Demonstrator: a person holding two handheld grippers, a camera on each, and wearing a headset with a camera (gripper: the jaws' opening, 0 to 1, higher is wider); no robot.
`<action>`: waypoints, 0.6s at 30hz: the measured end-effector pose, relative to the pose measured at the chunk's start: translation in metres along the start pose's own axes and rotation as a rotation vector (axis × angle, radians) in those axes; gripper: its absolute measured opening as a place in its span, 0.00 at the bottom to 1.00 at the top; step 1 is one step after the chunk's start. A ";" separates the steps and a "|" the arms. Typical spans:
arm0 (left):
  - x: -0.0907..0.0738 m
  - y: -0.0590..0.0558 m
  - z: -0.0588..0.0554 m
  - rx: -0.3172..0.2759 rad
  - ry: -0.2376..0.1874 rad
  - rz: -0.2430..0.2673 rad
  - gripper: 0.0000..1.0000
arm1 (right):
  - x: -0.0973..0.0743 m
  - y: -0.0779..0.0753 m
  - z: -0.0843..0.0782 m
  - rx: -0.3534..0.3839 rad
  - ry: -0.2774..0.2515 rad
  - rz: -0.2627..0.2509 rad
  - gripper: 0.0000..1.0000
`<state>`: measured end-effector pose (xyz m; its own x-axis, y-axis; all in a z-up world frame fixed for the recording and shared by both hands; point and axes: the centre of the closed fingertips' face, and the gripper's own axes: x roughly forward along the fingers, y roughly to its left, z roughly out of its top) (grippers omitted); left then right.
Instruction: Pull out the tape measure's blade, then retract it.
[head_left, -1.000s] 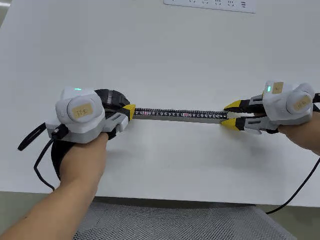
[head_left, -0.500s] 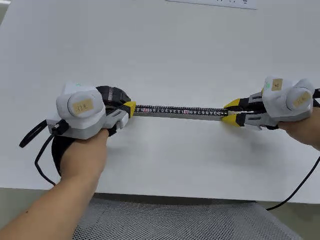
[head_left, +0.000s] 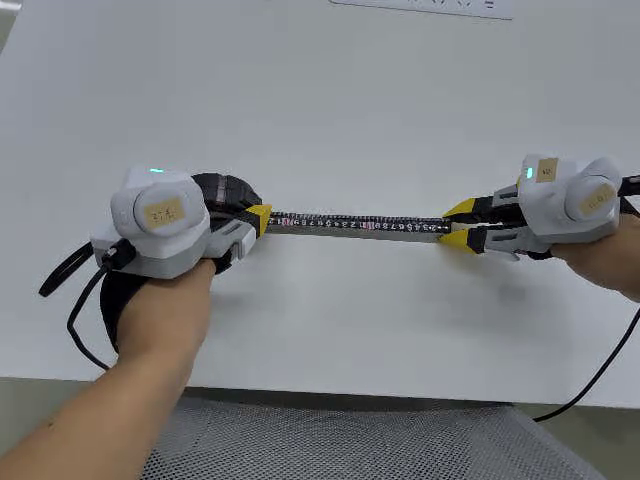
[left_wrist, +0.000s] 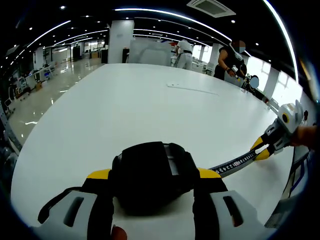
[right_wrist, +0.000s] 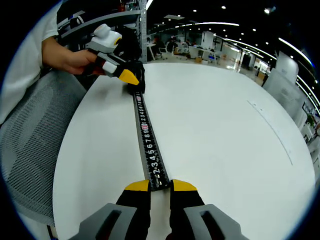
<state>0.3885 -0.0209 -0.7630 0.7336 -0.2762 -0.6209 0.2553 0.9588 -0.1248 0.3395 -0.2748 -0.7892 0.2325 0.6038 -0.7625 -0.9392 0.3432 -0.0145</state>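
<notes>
Your rig: twin white handheld grippers with yellow tips.
Left gripper (head_left: 256, 223) and right gripper (head_left: 457, 225) share rounded white shells, tan stickers (head_left: 163, 212), green lamps (head_left: 155, 171) at 12 o'clock; black cables (head_left: 72, 335) trail at 7 and 5 o'clock; white sleeve (right_wrist: 20, 85).

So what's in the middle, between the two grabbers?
The tape measure's blade, pulled out straight. It runs from the black case in the left gripper to the right gripper, which pinches its end. The head view shows it best.
</notes>
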 end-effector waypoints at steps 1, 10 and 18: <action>0.000 0.000 0.000 0.000 0.000 0.000 0.60 | 0.000 0.000 0.000 0.000 -0.001 0.000 0.10; 0.000 0.000 0.000 -0.009 -0.002 -0.001 0.60 | 0.005 0.002 0.009 -0.009 -0.007 0.009 0.10; 0.001 0.001 0.000 -0.015 -0.002 -0.003 0.60 | 0.013 0.003 0.017 0.005 -0.028 0.017 0.09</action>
<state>0.3891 -0.0202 -0.7637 0.7343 -0.2794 -0.6186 0.2485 0.9587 -0.1381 0.3437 -0.2534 -0.7877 0.2240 0.6294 -0.7441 -0.9417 0.3366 0.0012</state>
